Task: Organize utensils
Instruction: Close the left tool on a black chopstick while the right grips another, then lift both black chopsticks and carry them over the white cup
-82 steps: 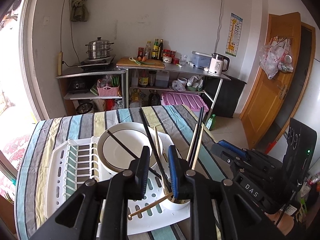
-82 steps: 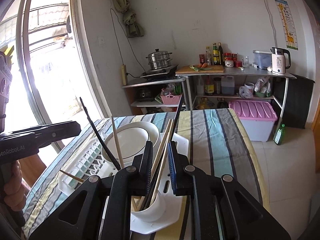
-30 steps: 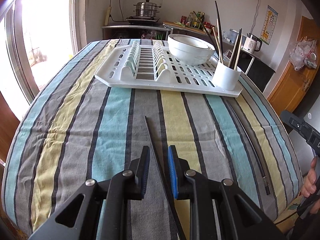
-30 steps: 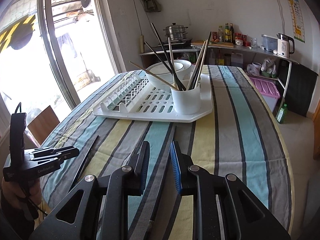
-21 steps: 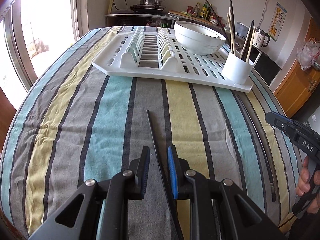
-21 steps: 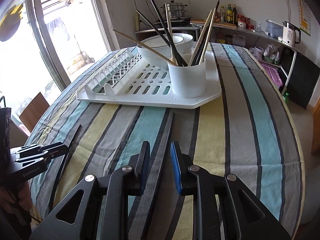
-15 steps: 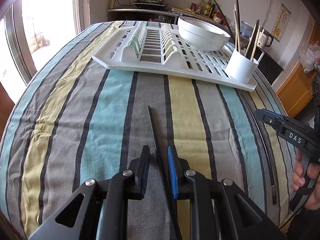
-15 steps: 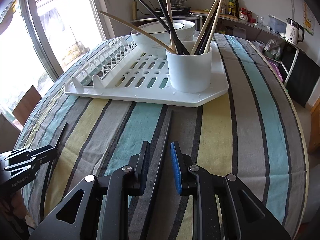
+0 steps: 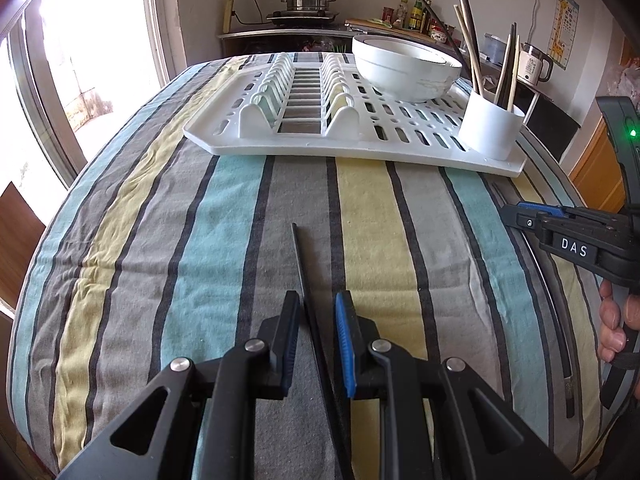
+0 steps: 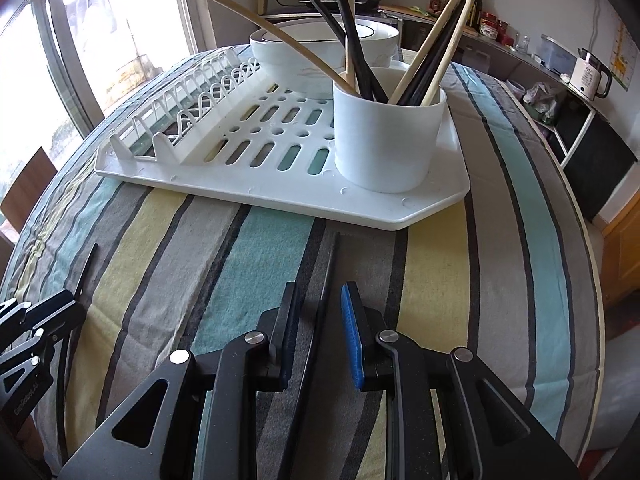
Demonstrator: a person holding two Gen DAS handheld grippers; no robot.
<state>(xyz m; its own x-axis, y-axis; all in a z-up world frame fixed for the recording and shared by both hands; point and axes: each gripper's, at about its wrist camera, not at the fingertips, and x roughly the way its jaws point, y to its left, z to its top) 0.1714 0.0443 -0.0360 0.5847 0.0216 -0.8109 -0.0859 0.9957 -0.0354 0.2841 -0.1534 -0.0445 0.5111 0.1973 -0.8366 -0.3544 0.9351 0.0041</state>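
A black chopstick (image 9: pixel 301 258) lies on the striped tablecloth and runs between the fingers of my left gripper (image 9: pixel 317 304), which is open and low over it. A second black chopstick (image 10: pixel 329 270) lies between the fingers of my right gripper (image 10: pixel 320 296), also open and low over the cloth. The white utensil cup (image 10: pixel 389 138) stands on the white drying rack (image 10: pixel 256 188) and holds several black and wooden chopsticks. The cup (image 9: pixel 490 130) and rack (image 9: pixel 320 148) also show in the left wrist view. The right gripper (image 9: pixel 516 218) shows at that view's right edge.
A white bowl (image 9: pixel 406 70) sits on the rack behind the cup. The table edge curves close on the right (image 10: pixel 592 264) and on the left (image 9: pixel 36 248). Shelves with a pot, bottles and a kettle (image 9: pixel 534 62) stand behind the table.
Both grippers have left the cup, come down to the near tablecloth and moved forward. Each now straddles a black chopstick lying on the cloth. The rack looms closer.
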